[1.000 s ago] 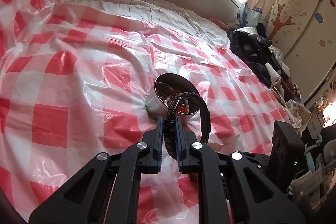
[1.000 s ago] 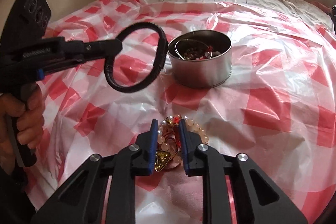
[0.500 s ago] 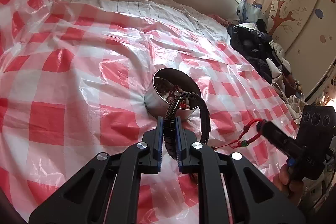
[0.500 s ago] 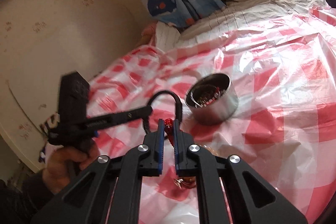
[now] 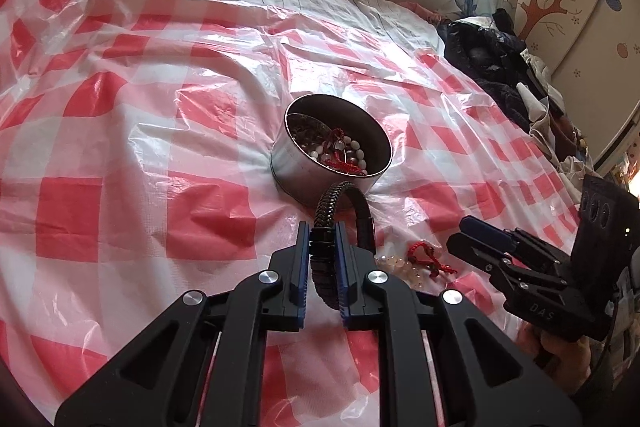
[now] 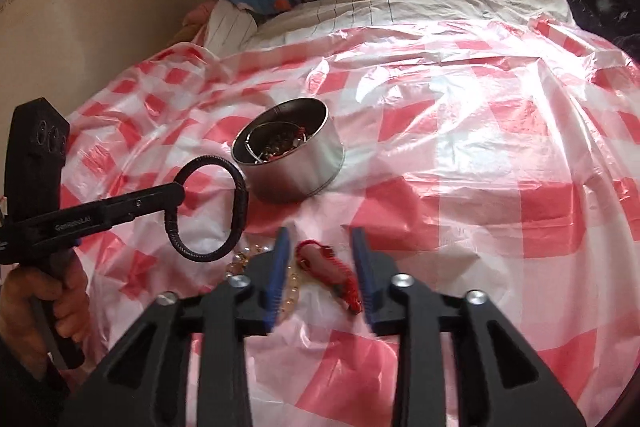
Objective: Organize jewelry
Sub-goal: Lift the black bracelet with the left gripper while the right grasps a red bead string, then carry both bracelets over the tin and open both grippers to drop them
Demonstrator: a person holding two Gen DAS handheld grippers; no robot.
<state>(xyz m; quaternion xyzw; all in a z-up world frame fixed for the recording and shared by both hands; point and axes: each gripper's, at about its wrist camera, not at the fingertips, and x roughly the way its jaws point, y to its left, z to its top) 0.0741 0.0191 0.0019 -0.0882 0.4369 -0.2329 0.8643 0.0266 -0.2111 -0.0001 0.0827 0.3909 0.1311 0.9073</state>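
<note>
Left gripper (image 5: 322, 251) clamped on a black braided bracelet (image 5: 344, 205), loop held up just short of the round metal tin (image 5: 304, 167) ahead. Right gripper (image 6: 320, 267) opening, jaws apart, nothing pressed; red cord bracelet (image 6: 328, 263) lying between them on the red-checked plastic sheet (image 6: 480, 187), pearl beads (image 6: 240, 259) just left. Tin ahead-left, already holding beads.

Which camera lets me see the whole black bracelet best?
The right wrist view. There the black bracelet shows as a full loop, hanging from the left gripper beside the tin. In the left wrist view the bracelet is seen edge-on, pinched between the blue pads, so part of it is hidden.
</note>
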